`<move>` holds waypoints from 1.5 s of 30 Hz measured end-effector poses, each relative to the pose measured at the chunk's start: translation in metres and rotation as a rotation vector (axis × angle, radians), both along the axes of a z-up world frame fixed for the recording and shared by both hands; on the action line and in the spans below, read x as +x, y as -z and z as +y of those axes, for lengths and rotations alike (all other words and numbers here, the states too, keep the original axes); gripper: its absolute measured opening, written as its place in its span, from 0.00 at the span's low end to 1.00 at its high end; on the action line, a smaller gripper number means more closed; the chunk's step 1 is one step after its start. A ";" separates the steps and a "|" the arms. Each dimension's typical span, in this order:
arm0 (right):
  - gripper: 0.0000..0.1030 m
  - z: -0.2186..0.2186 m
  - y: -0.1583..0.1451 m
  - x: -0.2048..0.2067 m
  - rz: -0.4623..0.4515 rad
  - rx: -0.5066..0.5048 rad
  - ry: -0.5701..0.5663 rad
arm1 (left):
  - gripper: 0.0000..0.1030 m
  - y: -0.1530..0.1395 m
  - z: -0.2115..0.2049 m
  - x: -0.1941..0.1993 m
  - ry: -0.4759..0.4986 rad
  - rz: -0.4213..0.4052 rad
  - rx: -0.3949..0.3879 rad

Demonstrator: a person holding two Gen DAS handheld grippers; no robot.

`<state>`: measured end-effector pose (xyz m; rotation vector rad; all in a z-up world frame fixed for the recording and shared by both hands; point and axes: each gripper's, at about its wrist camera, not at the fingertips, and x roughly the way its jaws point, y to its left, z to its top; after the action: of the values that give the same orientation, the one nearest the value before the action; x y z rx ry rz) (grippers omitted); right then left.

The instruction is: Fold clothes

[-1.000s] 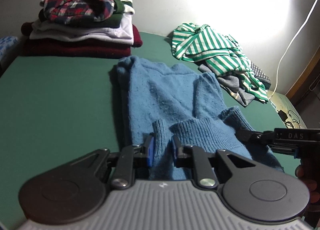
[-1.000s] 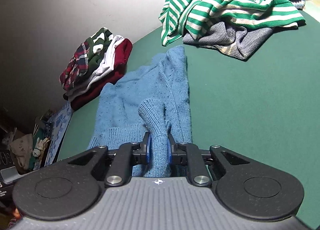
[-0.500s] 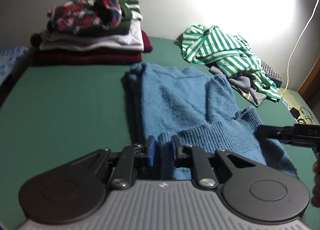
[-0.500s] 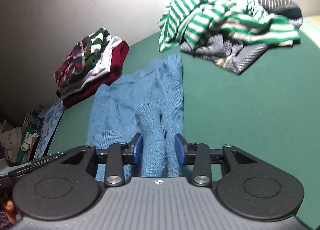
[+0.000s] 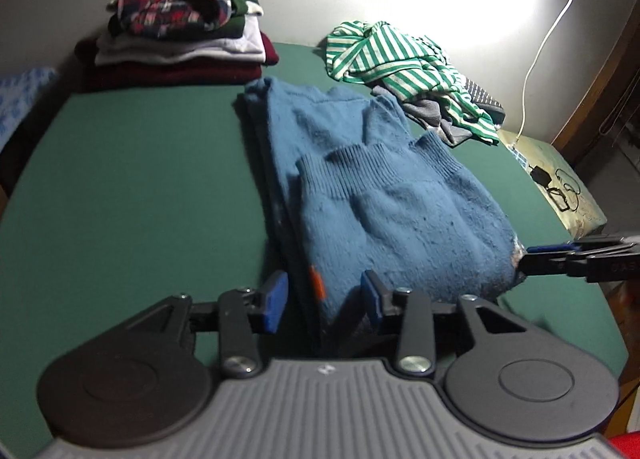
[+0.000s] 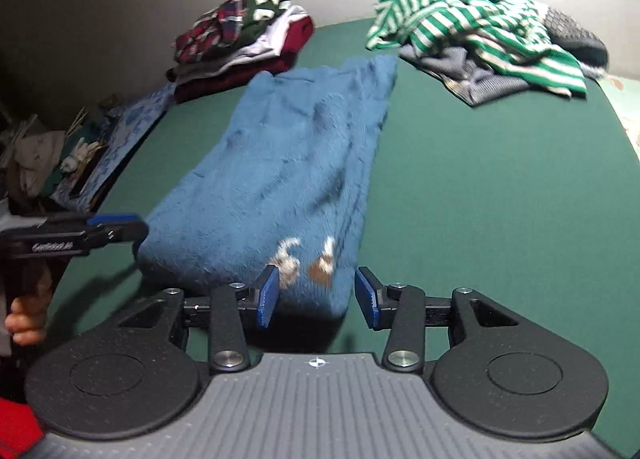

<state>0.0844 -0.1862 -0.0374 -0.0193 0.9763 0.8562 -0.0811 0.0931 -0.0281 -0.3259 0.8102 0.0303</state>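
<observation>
A blue knit sweater (image 5: 400, 211) lies folded on the green table (image 5: 140, 179), its ribbed hem turned over on top. My left gripper (image 5: 322, 299) is open, its blue pads on either side of the sweater's near left corner. My right gripper (image 6: 316, 296) is open too, straddling the near right corner of the sweater (image 6: 280, 179), where a small white and brown motif shows. Each gripper appears in the other's view: the right gripper (image 5: 536, 253) at the sweater's right edge, the left gripper (image 6: 120, 225) at its left edge, held by a hand (image 6: 24, 323).
A stack of folded clothes (image 5: 180, 47) topped by a plaid shirt sits at the back left by the wall. A loose pile with a green striped shirt (image 5: 408, 67) lies at the back right. A white cable (image 5: 552, 31) and charger (image 5: 540, 175) are at the right. Clutter (image 6: 60, 155) borders the table's left side.
Both grippers were shut on the sweater's hem, carried it forward over the body, then opened and drew back. The sweater now lies folded in half and let go.
</observation>
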 end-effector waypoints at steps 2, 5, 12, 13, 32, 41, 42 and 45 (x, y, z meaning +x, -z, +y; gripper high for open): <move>0.44 -0.001 0.010 0.000 0.034 0.054 0.048 | 0.37 0.003 0.000 0.002 -0.006 -0.009 -0.047; 0.26 0.004 0.017 0.001 0.086 0.076 0.076 | 0.24 0.006 -0.002 0.008 -0.010 0.002 -0.040; 0.16 -0.003 -0.012 -0.011 0.173 0.130 0.066 | 0.10 0.002 0.001 -0.002 -0.005 0.019 0.018; 0.16 0.000 -0.007 -0.012 0.153 0.073 0.070 | 0.11 0.005 0.002 -0.003 -0.002 0.023 0.007; 0.17 0.087 -0.015 0.047 -0.169 -0.056 -0.071 | 0.15 -0.019 -0.044 0.079 0.008 -0.067 0.208; 0.10 0.082 0.017 0.072 -0.101 0.014 0.044 | 0.24 0.026 -0.025 0.102 -0.069 -0.002 0.305; 0.09 0.083 0.018 0.072 -0.119 0.012 0.048 | 0.26 0.027 -0.027 0.103 -0.072 -0.005 0.329; 0.09 0.088 0.025 0.075 -0.156 0.021 0.067 | 0.33 0.028 -0.030 0.112 -0.070 -0.005 0.368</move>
<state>0.1594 -0.0981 -0.0624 -0.0348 0.8173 0.7911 0.0314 0.0630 -0.0560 -0.0065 0.7708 0.2407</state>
